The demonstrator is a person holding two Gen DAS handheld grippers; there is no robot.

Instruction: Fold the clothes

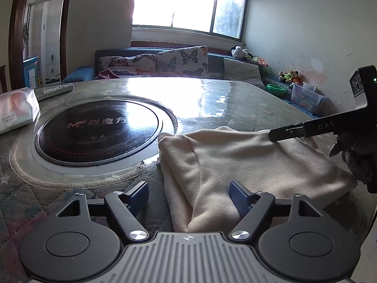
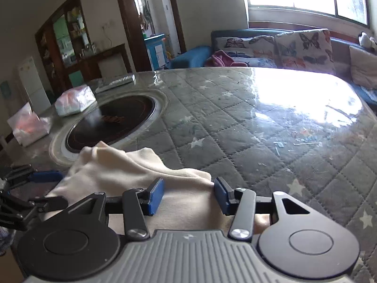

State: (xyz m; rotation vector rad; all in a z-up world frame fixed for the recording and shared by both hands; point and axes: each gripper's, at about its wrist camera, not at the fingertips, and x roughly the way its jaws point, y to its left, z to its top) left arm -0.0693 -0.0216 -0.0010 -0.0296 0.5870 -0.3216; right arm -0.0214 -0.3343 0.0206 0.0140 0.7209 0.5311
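Observation:
A cream cloth (image 1: pixel 235 162), folded into a thick flat pile, lies on the quilted table (image 2: pixel 259 129) beside the round cooktop. My left gripper (image 1: pixel 189 197) is open wide at the pile's near corner, with its right finger resting against the fabric and its left finger over bare table. From the right, my right gripper (image 1: pixel 274 135) reaches in just above the pile's far edge, held by a gloved hand (image 1: pixel 353 158). In the right wrist view the right gripper (image 2: pixel 188 195) hangs open over the cloth (image 2: pixel 122 165), its blue pads apart and nothing pinched. The left gripper's fingers (image 2: pixel 44 175) show at the cloth's left.
A black round cooktop (image 1: pixel 99 129) is sunk into the table left of the cloth. Tissue packs (image 2: pixel 75 101) and a remote control (image 1: pixel 54 90) lie at the far left. A sofa with butterfly cushions (image 1: pixel 181 61) stands behind the table.

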